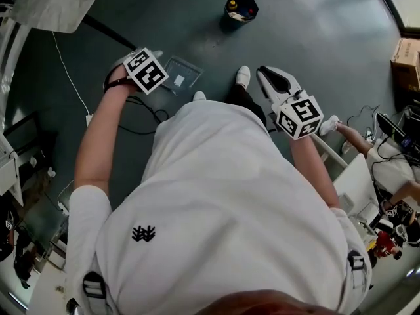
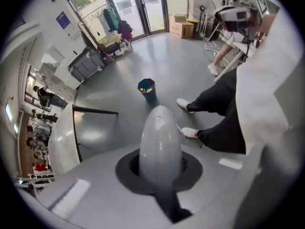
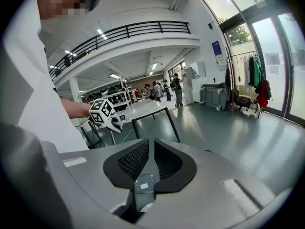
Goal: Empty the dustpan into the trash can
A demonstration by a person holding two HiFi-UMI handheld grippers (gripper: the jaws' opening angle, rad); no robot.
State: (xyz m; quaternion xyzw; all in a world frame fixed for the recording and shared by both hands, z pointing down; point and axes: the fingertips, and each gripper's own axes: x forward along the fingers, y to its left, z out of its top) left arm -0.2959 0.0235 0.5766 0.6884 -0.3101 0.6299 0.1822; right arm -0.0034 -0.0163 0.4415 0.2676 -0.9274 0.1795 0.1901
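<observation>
Head view: the left tool (image 1: pixel 147 69) is held out over the grey floor (image 1: pixel 315 25), with the translucent grey dustpan (image 1: pixel 181 75) projecting just beyond it. The trash can (image 1: pixel 241 7) (dark, coloured litter inside) stands farther ahead, well apart from the dustpan. The right tool (image 1: pixel 272 79) is raised beside the person's white shoe (image 1: pixel 243 77).

Left gripper view: the jaws are clamped on the dustpan's rounded grey handle (image 2: pixel 160 140).

Right gripper view: the black mesh jaws meet, gripping nothing.

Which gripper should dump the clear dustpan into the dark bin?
Left. The left gripper seems to hold the clear plastic dustpan and faces the dark round trash can; the right gripper points elsewhere.
</observation>
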